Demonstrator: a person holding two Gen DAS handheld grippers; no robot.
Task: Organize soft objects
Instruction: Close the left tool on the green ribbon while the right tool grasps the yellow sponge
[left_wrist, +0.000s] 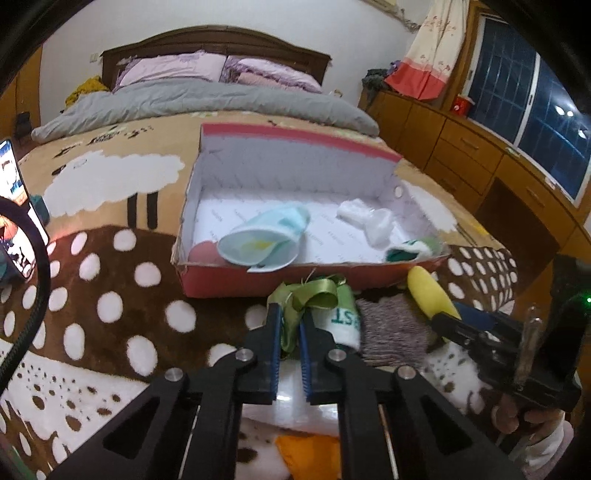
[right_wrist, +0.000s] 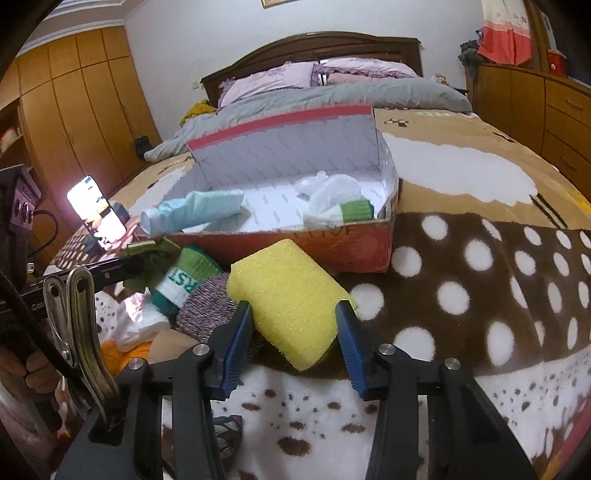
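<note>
A red cardboard box (left_wrist: 280, 282) (right_wrist: 332, 243) lies open on the bed, holding a light blue sock (left_wrist: 266, 236) (right_wrist: 195, 214), white plastic (left_wrist: 369, 219) (right_wrist: 332, 190) and a green-cuffed sock (left_wrist: 410, 249) (right_wrist: 354, 210). My left gripper (left_wrist: 291, 314) is shut on a green ribbon (left_wrist: 314, 295) in front of the box. My right gripper (right_wrist: 293, 314) has its jaws around a yellow sponge (right_wrist: 291, 302) (left_wrist: 430, 291), touching both sides. Beside them lie a green-white sock (left_wrist: 343, 321) (right_wrist: 184, 277) and a purple-grey knit piece (left_wrist: 391, 328) (right_wrist: 207, 306).
The bed is covered by a brown blanket with white dots (right_wrist: 480, 277) (left_wrist: 110, 295). A lit phone (right_wrist: 98, 210) (left_wrist: 14, 184) stands at the left. An orange item (left_wrist: 306, 454) (right_wrist: 110, 350) lies near me. Wooden drawers (left_wrist: 480, 155) line the right wall.
</note>
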